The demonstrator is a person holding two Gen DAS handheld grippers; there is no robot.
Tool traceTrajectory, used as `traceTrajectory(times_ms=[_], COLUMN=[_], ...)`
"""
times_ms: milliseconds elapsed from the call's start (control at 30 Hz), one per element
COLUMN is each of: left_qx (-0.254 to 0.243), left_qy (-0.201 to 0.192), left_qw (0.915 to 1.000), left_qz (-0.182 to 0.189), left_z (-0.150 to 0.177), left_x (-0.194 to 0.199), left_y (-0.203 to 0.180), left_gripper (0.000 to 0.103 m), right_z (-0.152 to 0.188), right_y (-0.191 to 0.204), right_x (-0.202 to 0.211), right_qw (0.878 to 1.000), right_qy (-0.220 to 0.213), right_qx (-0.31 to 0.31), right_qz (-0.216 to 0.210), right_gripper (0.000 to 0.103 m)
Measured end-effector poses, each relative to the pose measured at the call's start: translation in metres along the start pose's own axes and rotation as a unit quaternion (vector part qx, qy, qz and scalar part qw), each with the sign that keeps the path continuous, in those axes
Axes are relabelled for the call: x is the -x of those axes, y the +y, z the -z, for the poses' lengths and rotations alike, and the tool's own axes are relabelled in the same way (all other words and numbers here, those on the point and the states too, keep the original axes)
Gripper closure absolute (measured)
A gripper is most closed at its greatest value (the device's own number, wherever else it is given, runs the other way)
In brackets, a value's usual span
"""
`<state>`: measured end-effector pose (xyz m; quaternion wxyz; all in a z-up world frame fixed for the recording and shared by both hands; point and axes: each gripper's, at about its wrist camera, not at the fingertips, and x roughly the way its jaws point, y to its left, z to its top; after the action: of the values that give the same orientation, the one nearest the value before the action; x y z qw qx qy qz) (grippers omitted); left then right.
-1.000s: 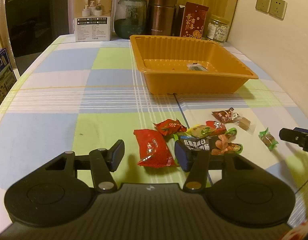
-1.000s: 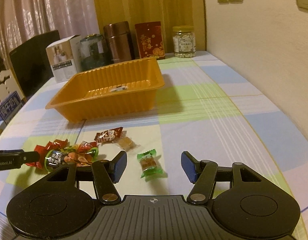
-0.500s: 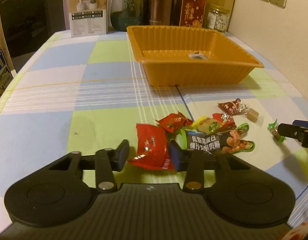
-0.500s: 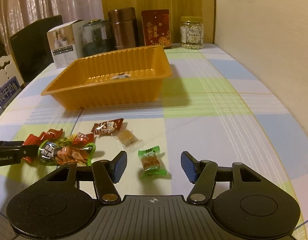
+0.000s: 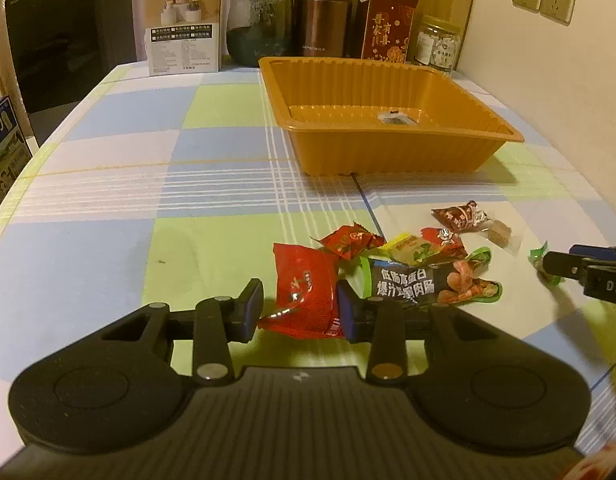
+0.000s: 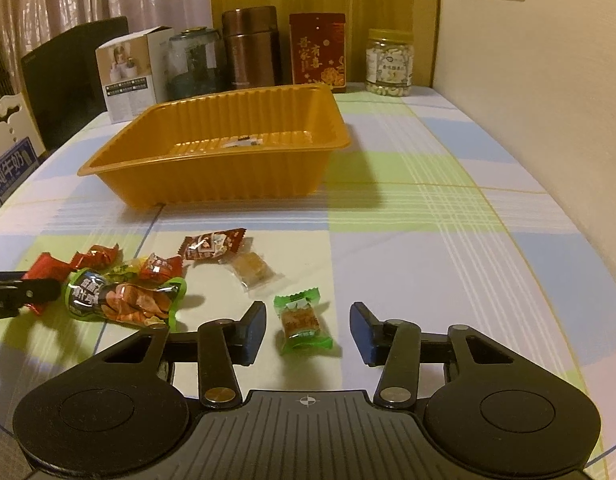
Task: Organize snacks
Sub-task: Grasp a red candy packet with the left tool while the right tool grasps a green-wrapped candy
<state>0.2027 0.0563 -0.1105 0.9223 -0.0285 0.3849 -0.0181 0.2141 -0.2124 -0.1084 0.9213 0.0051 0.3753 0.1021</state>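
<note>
with the left gripper (image 5: 299,310) pinching the red packet (image 5: 308,294) and the right gripper (image 6: 308,330) closing, not touching, around the green candy (image 6: 302,320), lifting to the orange tray (image 5: 388,148) comes next.

Both grippers are angled down toward the table, roughly halfway between level and straight down. The left gripper (image 5: 299,307) sits low over the near part of the table, jaws narrowed and just been closing, with the red snack packet (image 5: 306,294) between them; the right pad is against the wrapper's edge, but whether the left pad touches it I can't tell. The right gripper (image 6: 307,333) is further toward the table's right side, jaws also just been closing but still clearly apart, with gaps on both sides of the green-wrapped candy (image 6: 302,320) sitting between them. Each one's fingertip pokes into the other's view.
</note>
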Motion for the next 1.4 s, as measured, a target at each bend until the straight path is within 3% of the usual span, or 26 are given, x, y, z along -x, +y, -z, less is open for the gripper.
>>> traceTrajectory(times_ms=[533,1400], left_qx=[-0.004,-0.041], left_qy=[-0.01,-0.05], left_qw=[0.9999,0.9968], left_qz=[0.004,0.048], left_z=[0.003,-0.012], left_x=[0.015,0.04], left_y=[-0.001,-0.043], left_gripper=[0.068,0.068], right_z=[0.004,-0.021], right_y=[0.011,0.032], right_x=[-0.011,0.036], right_qw=[0.999,0.998], right_qy=[0.02,-0.036], right_qx=[0.025,-0.013], right_qz=[0.007,-0.046], right_gripper=[0.081,0.081])
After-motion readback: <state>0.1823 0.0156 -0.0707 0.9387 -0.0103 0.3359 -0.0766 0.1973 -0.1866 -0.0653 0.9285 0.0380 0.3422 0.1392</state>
